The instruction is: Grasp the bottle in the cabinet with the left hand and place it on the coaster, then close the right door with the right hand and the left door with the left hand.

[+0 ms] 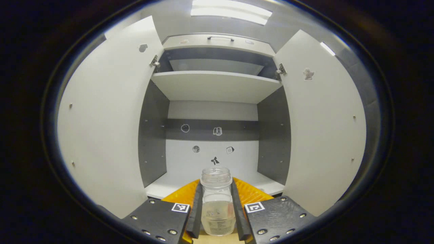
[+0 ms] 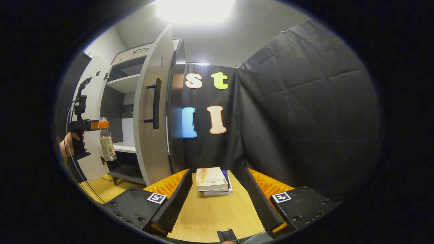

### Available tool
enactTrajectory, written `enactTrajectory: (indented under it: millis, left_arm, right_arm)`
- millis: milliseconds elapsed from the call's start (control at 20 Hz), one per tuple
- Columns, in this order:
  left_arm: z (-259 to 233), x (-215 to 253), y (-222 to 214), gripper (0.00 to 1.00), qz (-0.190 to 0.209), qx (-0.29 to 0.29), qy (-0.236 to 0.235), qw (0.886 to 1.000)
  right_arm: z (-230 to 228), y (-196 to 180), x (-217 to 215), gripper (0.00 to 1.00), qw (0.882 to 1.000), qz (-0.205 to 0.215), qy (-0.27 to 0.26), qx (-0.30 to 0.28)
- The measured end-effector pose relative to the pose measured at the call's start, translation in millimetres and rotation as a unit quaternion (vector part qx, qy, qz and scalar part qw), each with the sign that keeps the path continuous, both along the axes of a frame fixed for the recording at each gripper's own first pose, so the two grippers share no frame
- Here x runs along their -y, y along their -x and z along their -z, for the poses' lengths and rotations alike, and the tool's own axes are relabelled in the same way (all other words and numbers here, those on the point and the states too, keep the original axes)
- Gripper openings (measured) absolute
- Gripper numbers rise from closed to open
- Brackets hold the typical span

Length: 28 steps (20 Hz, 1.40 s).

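A clear bottle (image 1: 217, 203) with a little liquid and a label stands upright between my left gripper's (image 1: 217, 189) fingers, which are shut on its body below the neck. Ahead is the cabinet, its left door (image 1: 108, 128) and right door (image 1: 322, 125) both swung wide. In the right gripper view the bottle (image 2: 107, 140) hangs in the air from the left gripper (image 2: 100, 125), just in front of the cabinet's lower shelf (image 2: 123, 147). My right gripper (image 2: 217, 174) is open over the wooden table (image 2: 210, 213), right of the right door (image 2: 152, 112) with its dark handle (image 2: 156, 103).
A small stack of books (image 2: 212, 181) lies on the table just past my right gripper's fingertips. A hand (image 2: 67, 140) holds the left gripper's grip. An upper shelf (image 1: 217, 84) spans the cabinet. A pale flat patch (image 2: 107, 177) lies on the table by the cabinet's foot.
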<state>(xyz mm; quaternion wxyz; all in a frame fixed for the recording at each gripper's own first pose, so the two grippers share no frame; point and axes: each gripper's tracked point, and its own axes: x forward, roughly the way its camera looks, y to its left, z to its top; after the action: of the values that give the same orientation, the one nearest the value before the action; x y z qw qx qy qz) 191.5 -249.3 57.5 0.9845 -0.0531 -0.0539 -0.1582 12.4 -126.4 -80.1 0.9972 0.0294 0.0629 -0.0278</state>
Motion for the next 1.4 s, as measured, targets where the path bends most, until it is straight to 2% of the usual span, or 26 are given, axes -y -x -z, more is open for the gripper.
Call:
enactTrajectory:
  millis: [350,850,1050,1100,1150,1400]
  left_arm:
    - [30,-8,31,0.43,-0.001,-0.004,0.016,1.000]
    - [127,-2,66,0.43,0.011,-0.048,0.023,0.998]
    - [160,4,78,0.43,0.015,-0.058,0.014,0.998]
    - [167,6,81,0.44,0.017,-0.061,0.009,0.998]
    - [175,9,83,0.44,0.019,-0.063,0.006,0.998]
    - [217,21,90,0.44,0.024,-0.089,-0.001,0.996]
  right_arm:
    - [8,15,-7,0.98,1.000,-0.010,0.006,-0.001]
    - [17,25,-16,0.98,1.000,-0.021,0.013,-0.018]
    - [24,29,-17,0.98,0.999,-0.024,0.019,-0.028]
    - [25,30,-18,0.93,0.999,-0.026,0.018,-0.031]
    - [26,31,-18,0.98,0.999,-0.025,0.019,-0.032]
    - [32,33,-13,0.98,0.998,-0.024,0.029,-0.045]
